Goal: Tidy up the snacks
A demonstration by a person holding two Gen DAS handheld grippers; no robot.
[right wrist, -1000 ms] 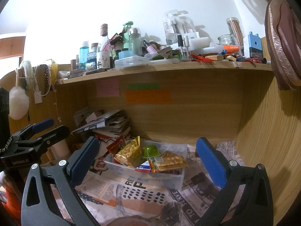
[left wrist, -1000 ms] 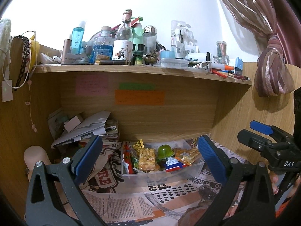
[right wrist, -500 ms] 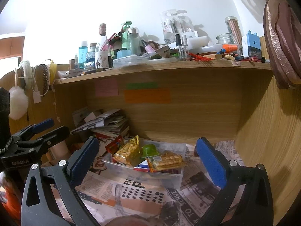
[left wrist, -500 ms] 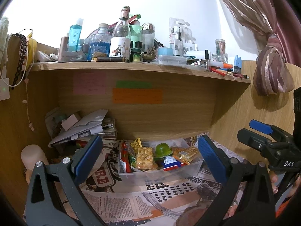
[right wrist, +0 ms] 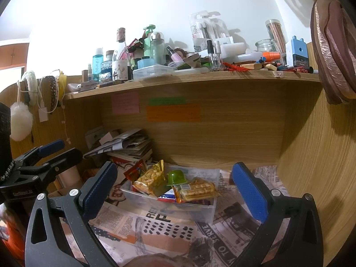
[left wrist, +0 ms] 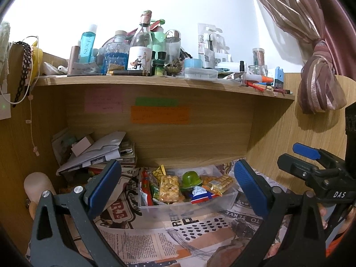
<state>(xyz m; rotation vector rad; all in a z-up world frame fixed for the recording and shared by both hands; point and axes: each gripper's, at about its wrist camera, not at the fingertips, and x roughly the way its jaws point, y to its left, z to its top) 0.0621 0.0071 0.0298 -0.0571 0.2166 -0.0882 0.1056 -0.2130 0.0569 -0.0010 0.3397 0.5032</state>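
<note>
Two wrist cameras sit side by side, facing forward between wide-spread fingers; both share the snack bin (left wrist: 187, 202) (right wrist: 173, 209) near ahead.

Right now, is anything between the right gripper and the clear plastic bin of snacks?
Nothing visible. The right gripper is open and empty, and only bare newspaper lies between it and the clear plastic bin. The left gripper, also open, sits off to the side.
</note>
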